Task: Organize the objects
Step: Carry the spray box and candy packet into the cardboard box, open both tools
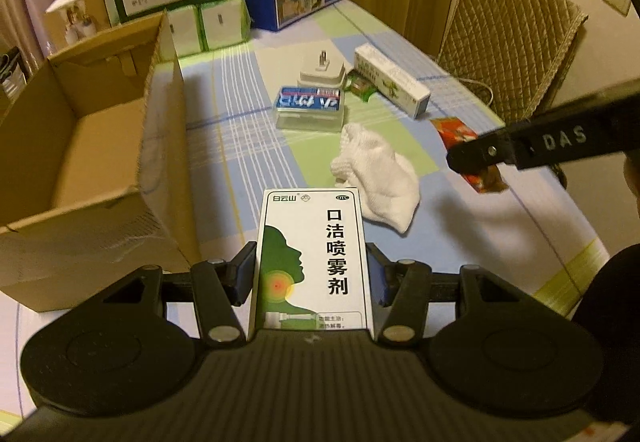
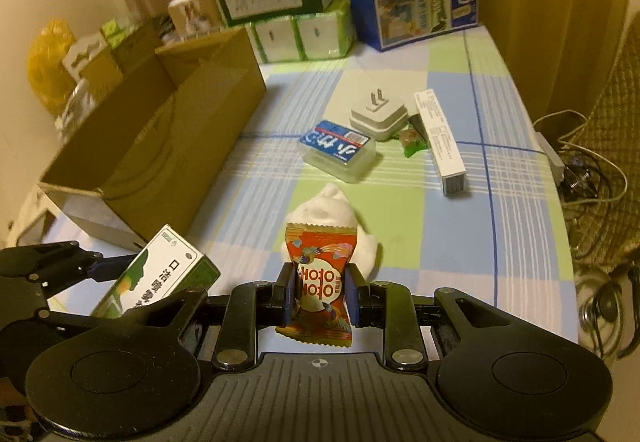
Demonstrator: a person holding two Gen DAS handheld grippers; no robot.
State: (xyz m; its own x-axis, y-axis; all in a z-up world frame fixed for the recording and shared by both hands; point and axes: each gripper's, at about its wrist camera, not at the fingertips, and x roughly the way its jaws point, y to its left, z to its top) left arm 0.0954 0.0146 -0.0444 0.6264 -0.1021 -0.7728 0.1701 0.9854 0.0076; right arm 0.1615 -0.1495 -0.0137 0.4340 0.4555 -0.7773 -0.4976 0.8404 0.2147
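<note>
Left gripper [image 1: 312, 274] clamps a white-and-green cardboard spray box [image 1: 310, 258] printed with a head silhouette, held above the checked tablecloth [image 1: 248, 146]. Right gripper [image 2: 319, 296] pinches a glossy orange-red crinkled snack packet [image 2: 318, 282]. An open brown corrugated carton [image 1: 92, 146] lies at ten o'clock, a white knitted sock [image 1: 380, 178] at one o'clock.

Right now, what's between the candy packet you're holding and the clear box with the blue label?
The white cloth lies between the candy packet and the clear box, plainest in the right wrist view.
</note>
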